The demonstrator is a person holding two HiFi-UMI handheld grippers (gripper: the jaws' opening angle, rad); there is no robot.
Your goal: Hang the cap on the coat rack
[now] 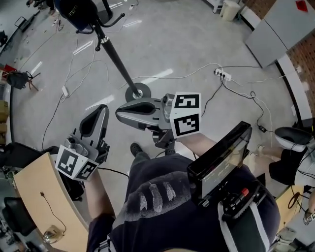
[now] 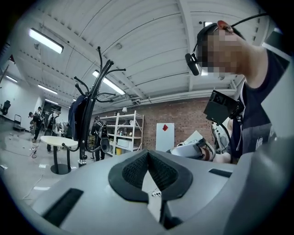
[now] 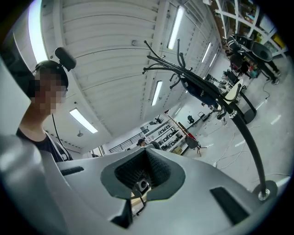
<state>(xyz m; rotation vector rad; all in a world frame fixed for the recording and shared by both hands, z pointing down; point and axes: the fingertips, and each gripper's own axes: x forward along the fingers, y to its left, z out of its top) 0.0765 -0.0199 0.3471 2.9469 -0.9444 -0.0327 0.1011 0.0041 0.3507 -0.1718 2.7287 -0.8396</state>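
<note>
Finding 1, grippers: the left gripper (image 1: 98, 115) has its jaws fully together with nothing between the pads. In the right gripper view the right gripper (image 1: 125, 112) also has its pads meeting, and I see no cap in it. Both are held in front of my body, level or near it.

Finding 2, task object: no cap is in either grip. A dark item (image 1: 74, 12) with pale lettering hangs among the upper hooks of the coat rack (image 1: 115, 56). It may be the cap, but I cannot confirm that from these views.

Finding 3, step in hand: I judge this to be a carry with empty jaws, either moving to fetch the cap or stepping away with it hung. If it has yet to be fetched, I should open one gripper before reaching, take the cap by its brim, and lower the crown over a free hook rather than push against the pole. The floor cables near the base (image 1: 138, 92) are a trip risk.

Count: two grippers, one coat rack, one dark hung item, one power strip (image 1: 222, 75), one round table (image 2: 57, 142)
</note>
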